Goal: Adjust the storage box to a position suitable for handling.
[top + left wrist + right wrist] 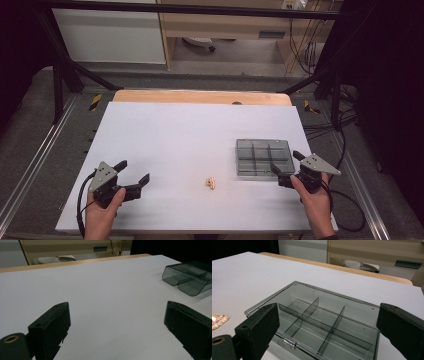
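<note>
A smoky clear plastic box [264, 157] with several divided compartments lies on the white table [190, 135] at the right; it is also in the left gripper view [190, 277] and fills the right gripper view [319, 322]. A small pink and gold object [211, 183] lies in front of the box, seen at the left edge [218, 320] of the right gripper view. My left gripper [132, 173] is open at the near left, nothing between its jaws. My right gripper [286, 163] is open at the box's near right corner.
A wooden strip [202, 96] runs along the table's far edge. Black frame bars [60, 80] and cables [345, 125] flank the table. A cabinet [110, 35] and shelving stand beyond.
</note>
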A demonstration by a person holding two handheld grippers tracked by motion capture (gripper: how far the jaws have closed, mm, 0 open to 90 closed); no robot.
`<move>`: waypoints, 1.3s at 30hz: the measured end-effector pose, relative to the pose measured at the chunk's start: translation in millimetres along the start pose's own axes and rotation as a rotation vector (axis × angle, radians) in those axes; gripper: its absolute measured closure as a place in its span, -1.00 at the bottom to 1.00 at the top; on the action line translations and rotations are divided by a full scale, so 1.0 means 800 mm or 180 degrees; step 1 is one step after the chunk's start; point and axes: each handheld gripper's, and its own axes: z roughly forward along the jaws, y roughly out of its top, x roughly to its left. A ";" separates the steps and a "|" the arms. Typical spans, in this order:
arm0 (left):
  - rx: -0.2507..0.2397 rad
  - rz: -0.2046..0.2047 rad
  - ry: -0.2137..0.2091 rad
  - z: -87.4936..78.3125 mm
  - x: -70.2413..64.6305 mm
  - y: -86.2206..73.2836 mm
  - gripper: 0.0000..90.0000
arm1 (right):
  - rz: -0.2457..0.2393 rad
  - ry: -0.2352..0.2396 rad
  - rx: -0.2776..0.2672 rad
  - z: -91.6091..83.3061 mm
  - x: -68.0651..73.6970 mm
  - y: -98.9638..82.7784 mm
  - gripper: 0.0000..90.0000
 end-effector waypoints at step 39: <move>0.0165 -0.0005 0.0022 0.036 0.021 -0.002 -0.82 | 0.0520 -0.0571 0.0350 0.016 -0.104 0.003 1.00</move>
